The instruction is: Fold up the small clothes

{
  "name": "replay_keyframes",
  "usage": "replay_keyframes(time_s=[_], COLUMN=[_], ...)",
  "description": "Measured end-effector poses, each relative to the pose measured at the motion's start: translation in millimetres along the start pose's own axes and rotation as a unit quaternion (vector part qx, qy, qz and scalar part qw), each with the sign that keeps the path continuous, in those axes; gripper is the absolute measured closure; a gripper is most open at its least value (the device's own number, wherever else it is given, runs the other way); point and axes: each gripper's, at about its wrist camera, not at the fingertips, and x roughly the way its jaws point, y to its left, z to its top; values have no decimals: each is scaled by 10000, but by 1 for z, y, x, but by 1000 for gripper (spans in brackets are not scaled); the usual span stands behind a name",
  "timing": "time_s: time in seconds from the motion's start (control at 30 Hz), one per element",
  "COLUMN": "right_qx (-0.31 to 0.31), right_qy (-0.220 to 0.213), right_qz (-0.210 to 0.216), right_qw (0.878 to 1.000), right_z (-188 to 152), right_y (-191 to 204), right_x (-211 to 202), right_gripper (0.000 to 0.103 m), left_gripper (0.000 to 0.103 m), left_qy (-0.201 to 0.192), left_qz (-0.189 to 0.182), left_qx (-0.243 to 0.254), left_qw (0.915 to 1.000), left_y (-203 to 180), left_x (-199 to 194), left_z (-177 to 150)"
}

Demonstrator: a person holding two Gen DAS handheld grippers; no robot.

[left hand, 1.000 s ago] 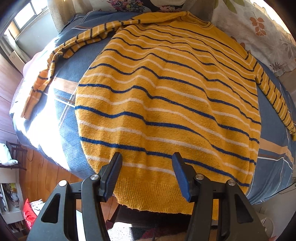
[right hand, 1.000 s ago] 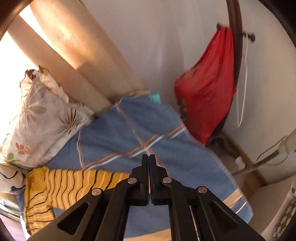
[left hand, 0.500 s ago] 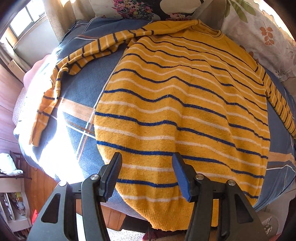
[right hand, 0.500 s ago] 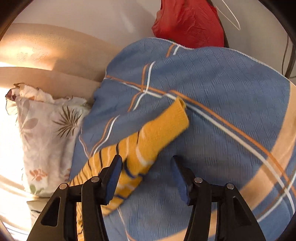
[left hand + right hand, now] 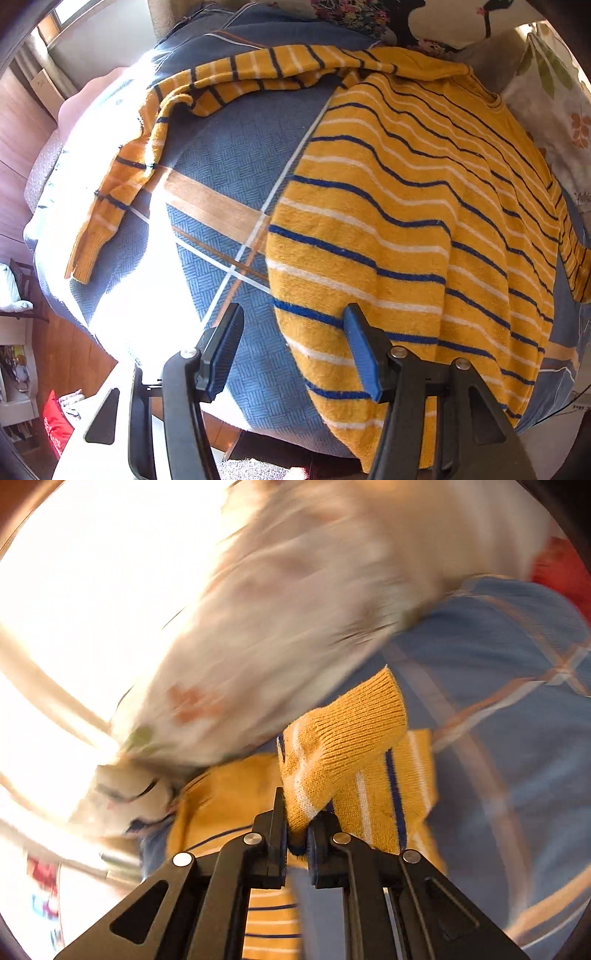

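A yellow sweater (image 5: 406, 206) with blue and white stripes lies flat on a blue blanket (image 5: 229, 155). Its left sleeve (image 5: 155, 122) stretches out and bends down toward the bed's left edge. My left gripper (image 5: 291, 347) is open, hovering over the sweater's lower left hem edge. In the right wrist view my right gripper (image 5: 297, 827) is shut on the ribbed cuff of the right sleeve (image 5: 343, 746) and holds it lifted above the blanket (image 5: 517, 738). That view is blurred by motion.
Floral pillows (image 5: 554, 110) lie at the head of the bed, also blurred in the right wrist view (image 5: 295, 609). A wooden floor (image 5: 66, 354) and a shelf lie left of the bed. A red bag (image 5: 561, 565) hangs at the far right.
My right gripper opened over the right sleeve cuff, then shut on it and lifted it. My left gripper moved left and closer to the sweater's lower left edge, staying open.
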Motion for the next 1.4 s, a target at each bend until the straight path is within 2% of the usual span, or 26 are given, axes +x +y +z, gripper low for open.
replay_keyframes(time_s=[0.07,0.17,0.27,0.37,0.5,0.63,0.7,0.73,0.77,0.8,0.87,0.9,0.97,1.03,1.17,1.23,1.4], right_qx=[-380,-1016,-1718,-1939,-2404,-3049,-3442,-3537,-3620,-3716,-3967,-4057,-4072,-3951,-3856,-3941,-4235], right_qy=[381,879,1242,1633,1923,1992,1975,2015,2088,2141,2202,2221,2359,2418,2528,2802,3591], right_qz=[213,200,-98,-144,-339,-544,-660,-607,-491,-422,-377,-341,-196,-54,282,495,920], right_qw=[9983,9907,9772,9672,9508,9297,9155,9114,9072,9024,8903,8860,8821,8862,8869,8739,8266], right_z=[-16,-50,-91,-123,-165,-199,-216,-221,-227,-233,-248,-255,-261,-261,-280,-305,-382], right_y=[54,126,182,212,244,272,287,295,302,309,322,327,332,334,349,356,374], right_x=[40,106,173,228,269,289,293,297,299,300,303,303,301,295,284,281,282], right_gripper=[94,94,94,94,94,90,77,63,56,54,37,34,34,34,34,34,34], left_gripper=[48,48,48,48,48,48,48,48,48,48,48,48,48,48,48,48,48], left_qy=[-62,-134,-162,-161,-148,-113,-97,-104,-122,-143,-227,-273,-397,-530,-636,-592,-541], left_qz=[-89,-221,-284,-294,-315,-346,-382,-420,-458,-484,-559,-589,-592,-569,-287,-112,155], left_qx=[-42,-50,-68,-173,-387,-507,-534,-551,-575,-606,-709,-762,-862,-1000,-1418,-1684,-2236], left_qw=[9999,9997,9994,9993,9986,9981,9978,9975,9972,9969,9957,9950,9937,9919,9874,9839,9731], left_y=[9,25,44,70,103,124,131,135,140,145,158,164,179,198,243,267,313], left_x=[-1,-2,-1,0,2,7,9,9,8,8,5,2,-5,-11,-14,-12,-9], left_z=[5,11,13,13,12,14,16,17,18,20,26,28,31,34,38,37,26])
